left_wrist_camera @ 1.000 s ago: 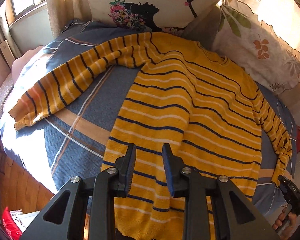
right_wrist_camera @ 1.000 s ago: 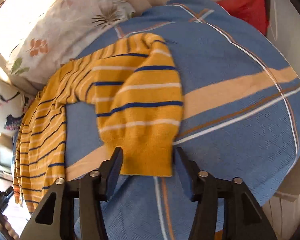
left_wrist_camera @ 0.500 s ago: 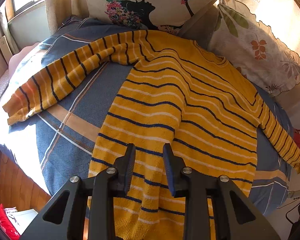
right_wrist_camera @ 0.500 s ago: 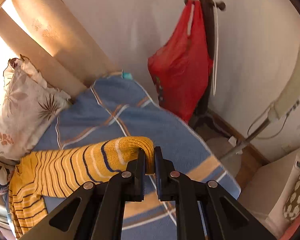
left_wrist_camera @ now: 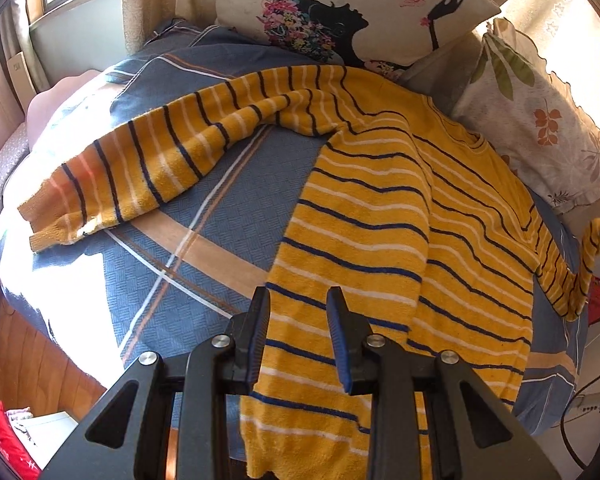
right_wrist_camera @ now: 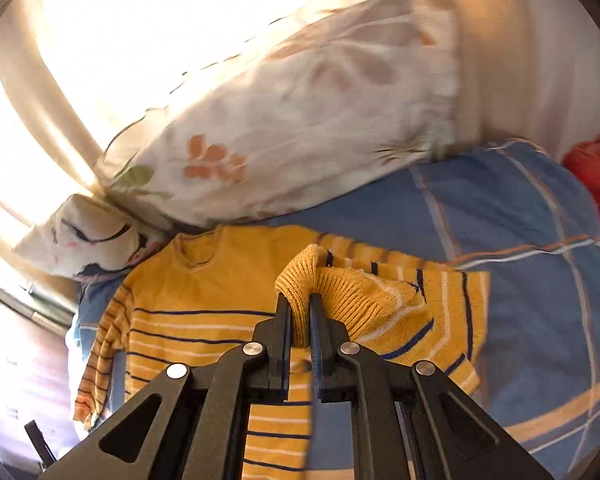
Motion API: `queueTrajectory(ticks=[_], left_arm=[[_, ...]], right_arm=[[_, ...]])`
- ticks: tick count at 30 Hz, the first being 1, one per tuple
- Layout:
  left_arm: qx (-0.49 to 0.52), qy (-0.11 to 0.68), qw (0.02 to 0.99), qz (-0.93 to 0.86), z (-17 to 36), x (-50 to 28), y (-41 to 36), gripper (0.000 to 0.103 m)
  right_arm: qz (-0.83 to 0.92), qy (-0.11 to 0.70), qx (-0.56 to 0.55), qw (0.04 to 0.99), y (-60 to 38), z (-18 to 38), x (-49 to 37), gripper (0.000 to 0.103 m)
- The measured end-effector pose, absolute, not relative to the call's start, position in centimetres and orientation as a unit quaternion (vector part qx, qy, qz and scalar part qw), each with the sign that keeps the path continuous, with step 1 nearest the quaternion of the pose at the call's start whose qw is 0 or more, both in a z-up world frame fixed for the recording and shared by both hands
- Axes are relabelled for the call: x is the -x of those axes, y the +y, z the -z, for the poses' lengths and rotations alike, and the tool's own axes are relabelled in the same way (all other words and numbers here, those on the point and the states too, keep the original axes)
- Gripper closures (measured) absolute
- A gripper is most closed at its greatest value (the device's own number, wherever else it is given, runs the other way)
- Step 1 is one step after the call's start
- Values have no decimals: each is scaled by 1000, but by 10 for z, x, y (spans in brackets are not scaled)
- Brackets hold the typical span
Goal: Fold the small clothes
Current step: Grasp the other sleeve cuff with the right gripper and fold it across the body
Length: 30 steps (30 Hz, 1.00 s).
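Sweater: yellow knit sweater [left_wrist_camera: 400, 216] with navy and white stripes, spread front-up on the bed, collar toward the pillows, hem toward me.
Left sleeve: left sleeve [left_wrist_camera: 140, 168] lies stretched out flat across the bedspread, its cuff near the bed's edge.
Right sleeve: the cuff [right_wrist_camera: 300, 280] is lifted off the bed and bunched over the sweater's body.
My right gripper: my right gripper [right_wrist_camera: 300, 320] is clamped on that ribbed cuff, jaws nearly together with the knit pinched between them.
My left gripper: my left gripper [left_wrist_camera: 298, 320] hangs above the hem with its jaws apart, holding nothing.
Bedspread: blue bedspread [left_wrist_camera: 204, 216] with tan and white bands, under the sweater.
Pillows: a floral pillow [right_wrist_camera: 300, 128] and a silhouette-print pillow [left_wrist_camera: 340, 12] sit at the head, just past the collar.
Red bag: red bag [right_wrist_camera: 596, 172] beyond the bed's far side.
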<state>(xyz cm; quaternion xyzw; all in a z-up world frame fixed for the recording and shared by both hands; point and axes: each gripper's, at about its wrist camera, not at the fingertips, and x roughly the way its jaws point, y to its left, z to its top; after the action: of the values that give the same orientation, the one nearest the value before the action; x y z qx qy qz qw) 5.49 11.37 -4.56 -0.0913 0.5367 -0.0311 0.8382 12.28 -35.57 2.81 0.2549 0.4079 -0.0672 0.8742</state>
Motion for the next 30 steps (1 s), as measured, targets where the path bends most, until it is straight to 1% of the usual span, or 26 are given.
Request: queueTrajectory(ticks=[3,8,13,17,19,21,23,25,26,28,30], left_arm=[[95,539,837,23,49,-60,138,75],[87,541,836,8,56,-66,180,71],[92,553,828,-2,66,-75,217,71],[96,558,824,-7,72,-80,238,71],[100,559,823,-7,74,-83,246,71],[104,559,822,-6,74,-86,253,71],[106,560,822,-7,74,-89,257,71],[106,559,823,-8,74,-93,260,70],[107,559,822,-8,74,-94,262,70],[111,558,822,-8,73,-97,265,69],[112,557,823,-9,73,-99,266,67]], right_arm=[[7,435,-230,871,-283,-16,-181,94],[-68,472,-223,850,-183,13,-252,94],[-87,504,-221,830,-116,49,-305,94],[-91,532,-213,815,-82,76,-328,93],[-92,543,-204,809,-68,87,-337,84],[-107,546,-211,803,-56,93,-346,79],[-138,528,-233,805,-49,82,-345,76],[-168,503,-247,811,-44,65,-340,57],[-172,493,-244,817,-43,57,-336,54],[-160,477,-225,834,-48,44,-326,54],[-99,480,-180,853,-55,44,-321,54]])
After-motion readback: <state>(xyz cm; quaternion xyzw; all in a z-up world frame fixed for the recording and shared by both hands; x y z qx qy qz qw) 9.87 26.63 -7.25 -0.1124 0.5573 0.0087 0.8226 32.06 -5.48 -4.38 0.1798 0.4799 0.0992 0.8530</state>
